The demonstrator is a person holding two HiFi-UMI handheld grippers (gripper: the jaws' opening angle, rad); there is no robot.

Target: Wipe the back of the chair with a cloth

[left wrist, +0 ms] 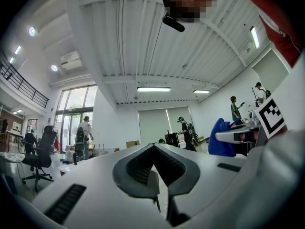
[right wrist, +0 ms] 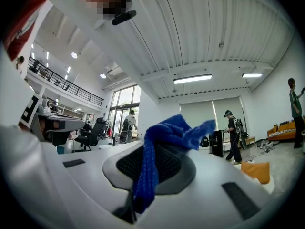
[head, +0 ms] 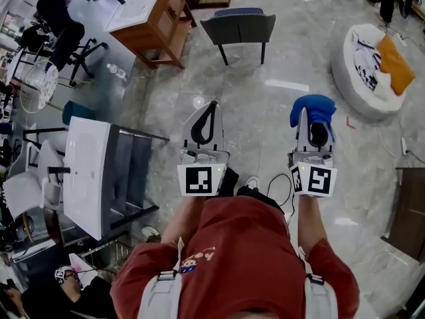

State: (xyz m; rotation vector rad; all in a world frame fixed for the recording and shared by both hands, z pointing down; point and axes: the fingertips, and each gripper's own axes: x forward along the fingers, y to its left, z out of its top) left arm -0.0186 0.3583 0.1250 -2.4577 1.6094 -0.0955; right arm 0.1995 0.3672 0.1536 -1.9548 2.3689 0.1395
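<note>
Between the right tool's [head: 310,119] ribbed black pads [right wrist: 169,163] a nubby blue cloth [head: 317,105] was pinched, bunched over the tips. Beside it, the left tool [head: 210,106] had its jaws pressed together on nothing. Well ahead, the dark, angular chair [head: 239,24] stood on glossy grey marbled floor [head: 279,65], under a white ribbed ceiling [right wrist: 200,32].

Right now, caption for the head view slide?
Right gripper clamps blue cloth; left gripper shut, empty; chair stands ahead, untouched.
</note>
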